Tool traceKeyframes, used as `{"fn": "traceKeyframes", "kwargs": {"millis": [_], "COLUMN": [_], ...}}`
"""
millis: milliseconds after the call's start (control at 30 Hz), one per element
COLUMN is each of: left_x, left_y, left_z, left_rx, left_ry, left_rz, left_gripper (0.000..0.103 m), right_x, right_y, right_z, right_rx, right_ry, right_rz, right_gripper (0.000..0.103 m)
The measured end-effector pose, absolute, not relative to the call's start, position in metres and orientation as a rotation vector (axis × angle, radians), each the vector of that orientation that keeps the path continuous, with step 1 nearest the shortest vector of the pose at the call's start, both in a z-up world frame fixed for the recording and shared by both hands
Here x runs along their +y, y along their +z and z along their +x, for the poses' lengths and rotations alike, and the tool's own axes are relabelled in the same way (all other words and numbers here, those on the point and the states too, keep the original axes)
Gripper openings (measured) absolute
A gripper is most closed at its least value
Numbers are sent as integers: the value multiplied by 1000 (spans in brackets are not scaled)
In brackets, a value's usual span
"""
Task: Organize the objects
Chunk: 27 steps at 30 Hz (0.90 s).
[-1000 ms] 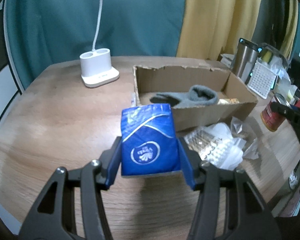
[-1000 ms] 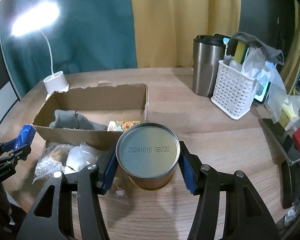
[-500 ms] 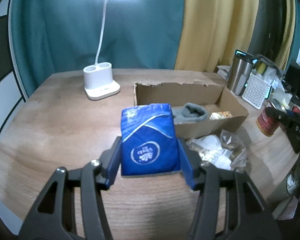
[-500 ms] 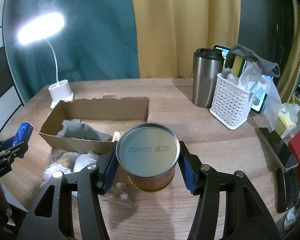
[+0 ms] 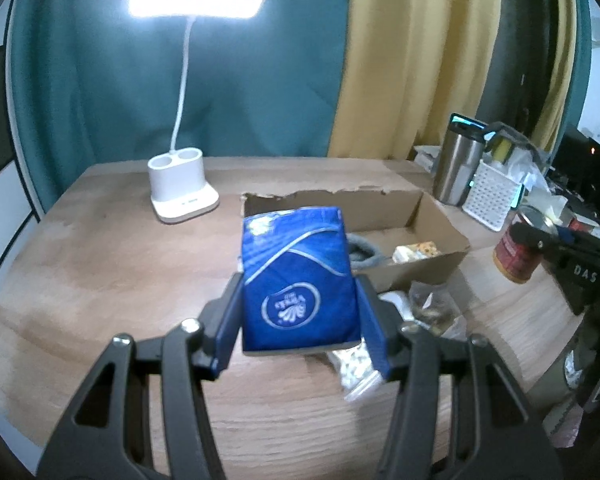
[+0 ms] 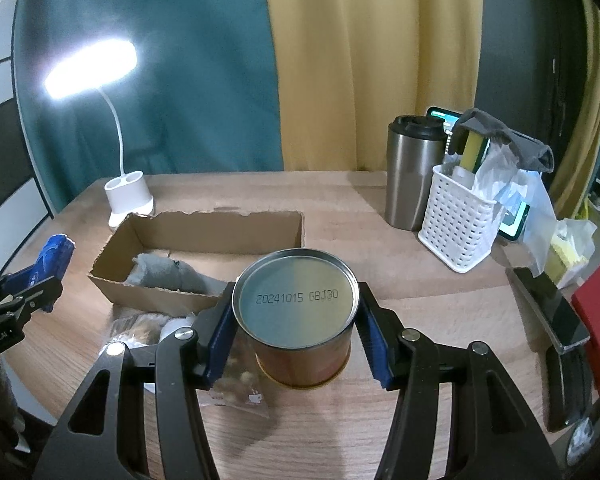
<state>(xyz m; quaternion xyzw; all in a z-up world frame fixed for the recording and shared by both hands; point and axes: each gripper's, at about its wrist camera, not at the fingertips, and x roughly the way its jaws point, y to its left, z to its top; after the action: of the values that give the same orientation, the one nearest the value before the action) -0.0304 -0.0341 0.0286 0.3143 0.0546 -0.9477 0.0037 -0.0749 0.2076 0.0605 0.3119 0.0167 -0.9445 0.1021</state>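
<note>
Left gripper [image 5: 300, 320]: clamped on the blue tissue pack [image 5: 298, 276], pads pressed flat against its two long sides, pack held clear of the wooden table [image 5: 100, 264].
Right gripper [image 6: 296, 328]: clenched around the tin can [image 6: 296, 312], stamped end facing the camera, can clear of the tabletop.
Cardboard box [image 6: 204, 236]: open-topped, beyond both grippers; a grey sock [image 6: 164, 276] at one end, a small printed packet [image 5: 416, 250] toward the other.
Key relation: box straight ahead of and below the tissue pack, slightly to its right; pack's long axis pointed away from the camera, across the box's length. From the can, box ahead and to the left.
Nearer hand: judged to be the left, its pack overlapping the near wall of the box in its own view.
Loose items: clear plastic bags [image 5: 432, 312] on the table, touching the box's near wall, under both loads.
Left view only: the printed packet in the box, and the can's red label from the side.
Right view only: the free floor of the box to the right of the sock, and the date code on the can.
Bystanders: white lamp base [image 5: 182, 186], steel tumbler [image 6: 412, 176], white basket [image 6: 456, 232], all apart from the box.
</note>
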Motion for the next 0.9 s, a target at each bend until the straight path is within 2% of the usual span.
{"fn": "traceKeyframes", "kwargs": {"millis": [900], "left_x": [-9], "left_y": [35], "left_z": [-73], "left_rx": [141], "left_ry": [-3046], "left_rz": [1007], "left_gripper": [55], "right_x": [199], "right_y": [69], "right_z": [-103], "right_rx": [87], "right_ry": [-2752], "right_rz": [896], "right_gripper": [59]}}
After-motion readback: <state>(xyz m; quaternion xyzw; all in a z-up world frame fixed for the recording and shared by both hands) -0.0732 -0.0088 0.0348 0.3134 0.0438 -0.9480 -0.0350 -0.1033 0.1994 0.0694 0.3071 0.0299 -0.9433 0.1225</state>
